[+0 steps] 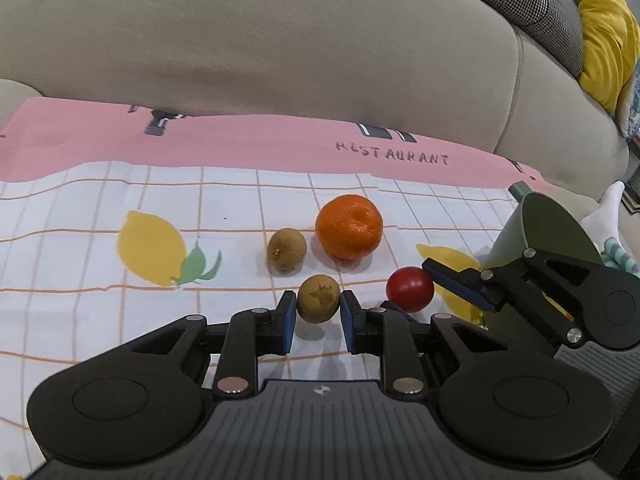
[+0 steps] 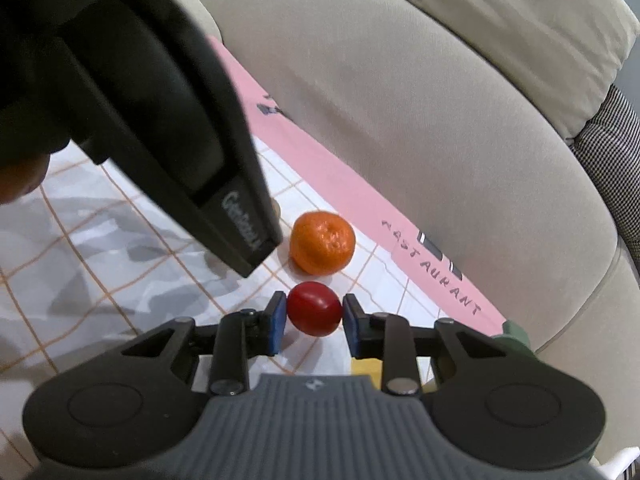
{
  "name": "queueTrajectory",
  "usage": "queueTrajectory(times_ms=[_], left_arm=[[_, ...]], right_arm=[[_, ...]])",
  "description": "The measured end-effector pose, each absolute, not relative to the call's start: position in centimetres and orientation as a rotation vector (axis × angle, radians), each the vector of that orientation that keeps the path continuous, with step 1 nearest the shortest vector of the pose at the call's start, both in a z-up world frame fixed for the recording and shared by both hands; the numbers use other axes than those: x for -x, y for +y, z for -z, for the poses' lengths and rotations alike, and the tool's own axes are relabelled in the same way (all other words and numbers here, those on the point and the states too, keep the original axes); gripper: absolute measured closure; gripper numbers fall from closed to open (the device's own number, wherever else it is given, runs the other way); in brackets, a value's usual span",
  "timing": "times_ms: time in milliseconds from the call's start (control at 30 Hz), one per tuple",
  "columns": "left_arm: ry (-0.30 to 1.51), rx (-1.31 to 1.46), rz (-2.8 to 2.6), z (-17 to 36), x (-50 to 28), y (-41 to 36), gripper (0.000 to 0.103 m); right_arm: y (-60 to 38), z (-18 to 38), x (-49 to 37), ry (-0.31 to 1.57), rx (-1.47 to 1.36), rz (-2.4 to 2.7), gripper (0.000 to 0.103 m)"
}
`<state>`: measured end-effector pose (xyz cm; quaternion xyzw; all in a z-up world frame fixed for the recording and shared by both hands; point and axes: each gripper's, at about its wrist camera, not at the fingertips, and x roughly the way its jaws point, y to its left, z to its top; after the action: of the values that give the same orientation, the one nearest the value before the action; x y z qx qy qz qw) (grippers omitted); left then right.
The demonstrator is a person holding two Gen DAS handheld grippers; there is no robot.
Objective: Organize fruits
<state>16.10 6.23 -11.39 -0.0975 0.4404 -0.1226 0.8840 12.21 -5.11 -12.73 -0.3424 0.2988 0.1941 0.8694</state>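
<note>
On the checked cloth (image 1: 100,208) lie two small brown fruits, an orange and a red fruit. My left gripper (image 1: 319,307) is shut on the nearer brown fruit (image 1: 319,298), its blue pads pressing both sides. The second brown fruit (image 1: 286,249) rests just behind it, beside the orange (image 1: 349,227). To the right, my right gripper (image 2: 314,312) is shut on the small red fruit (image 2: 314,309), also seen in the left wrist view as the red fruit (image 1: 409,289) at the right gripper's fingertip (image 1: 460,284). The orange (image 2: 322,242) lies just beyond the red fruit.
A beige sofa (image 1: 260,48) rises right behind the cloth, with a yellow cushion (image 1: 608,36) at far right. A green funnel-shaped container (image 1: 532,224) stands at the cloth's right edge. The left gripper's dark body (image 2: 160,92) fills the upper left of the right wrist view. Printed lemons mark the cloth.
</note>
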Motion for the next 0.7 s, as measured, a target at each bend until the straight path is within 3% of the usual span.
queueTrajectory(times_ms=[700], left_arm=[[0.806, 0.203, 0.289, 5.2, -11.6, 4.2, 0.077]], right_arm=[[-10.4, 5.8, -10.5, 0.645, 0.418, -0.419, 0.076]])
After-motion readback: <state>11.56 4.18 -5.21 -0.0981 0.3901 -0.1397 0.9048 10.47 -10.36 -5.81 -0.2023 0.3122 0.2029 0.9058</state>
